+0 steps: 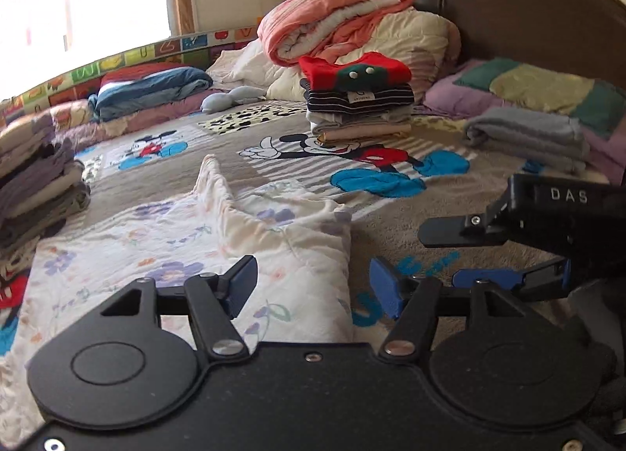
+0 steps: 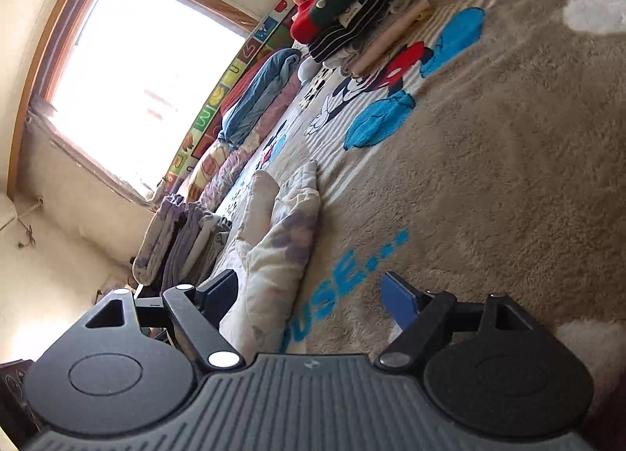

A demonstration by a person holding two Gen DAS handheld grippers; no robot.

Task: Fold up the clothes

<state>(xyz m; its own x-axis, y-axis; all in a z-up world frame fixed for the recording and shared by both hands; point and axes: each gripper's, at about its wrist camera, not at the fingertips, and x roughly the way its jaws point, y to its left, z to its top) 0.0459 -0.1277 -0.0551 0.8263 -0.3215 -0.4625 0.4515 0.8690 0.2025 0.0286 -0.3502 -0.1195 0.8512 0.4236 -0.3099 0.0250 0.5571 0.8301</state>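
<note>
A white floral garment [image 1: 187,239] lies partly folded on the Mickey Mouse bedspread [image 1: 391,216]; it also shows in the right wrist view [image 2: 277,239]. My left gripper [image 1: 313,286] is open just above the garment's near right corner, empty. My right gripper [image 2: 309,294] is open and tilted sideways, with the garment's edge between its jaws but not clamped. In the left wrist view the right gripper [image 1: 469,255] sits open at the right, over the bedspread. A stack of folded clothes [image 1: 358,99] topped by a red and green piece stands further back.
A second pile of folded clothes [image 1: 39,189] sits at the left edge. Grey folded cloth [image 1: 528,138] lies at the right. Pillows and a pink quilt [image 1: 336,20] lean on the dark headboard [image 1: 528,13]. A blue bundle [image 1: 152,89] lies by the window side.
</note>
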